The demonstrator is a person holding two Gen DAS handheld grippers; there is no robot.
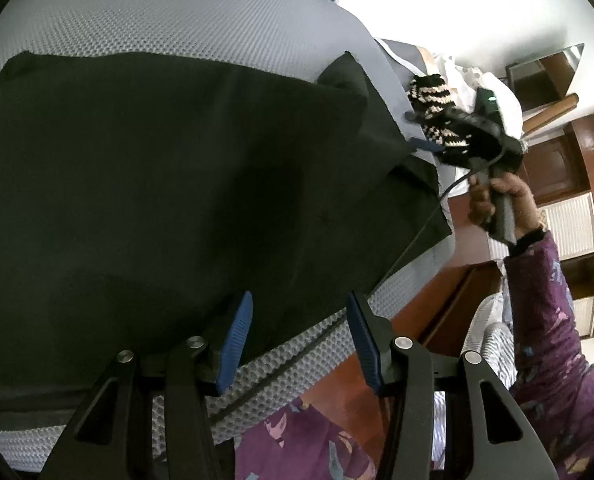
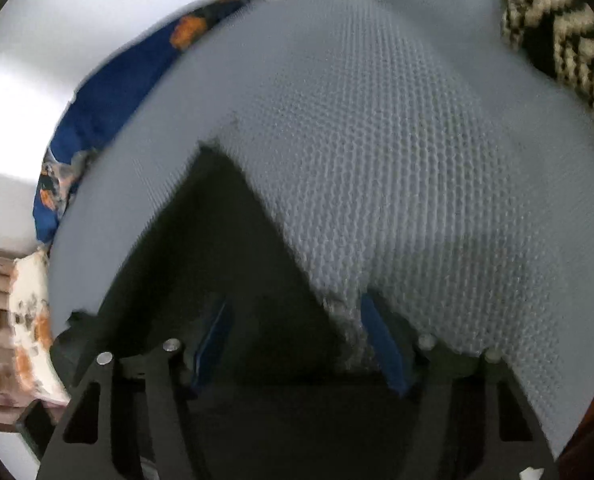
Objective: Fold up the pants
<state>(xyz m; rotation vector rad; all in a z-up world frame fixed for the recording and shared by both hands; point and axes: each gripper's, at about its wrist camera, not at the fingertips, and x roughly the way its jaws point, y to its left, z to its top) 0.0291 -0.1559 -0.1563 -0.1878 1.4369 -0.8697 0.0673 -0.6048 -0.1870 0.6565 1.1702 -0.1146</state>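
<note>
Dark pants (image 1: 169, 168) are being spread flat on a grey mesh mattress (image 1: 145, 20). The left hand-held gripper (image 1: 297, 340) is being held wide open over the near hem, gripping nothing. The right hand-held gripper (image 1: 421, 130) is being held open at the far corner of the pants, beside a black-and-cream knitted cloth (image 1: 431, 98).

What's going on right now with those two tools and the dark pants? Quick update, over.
Left tool open, hovering at near pants edge. Right tool open at far corner, nothing gripped. Pants flat on grey mattress. Striped knit item close beside right tool.
</note>
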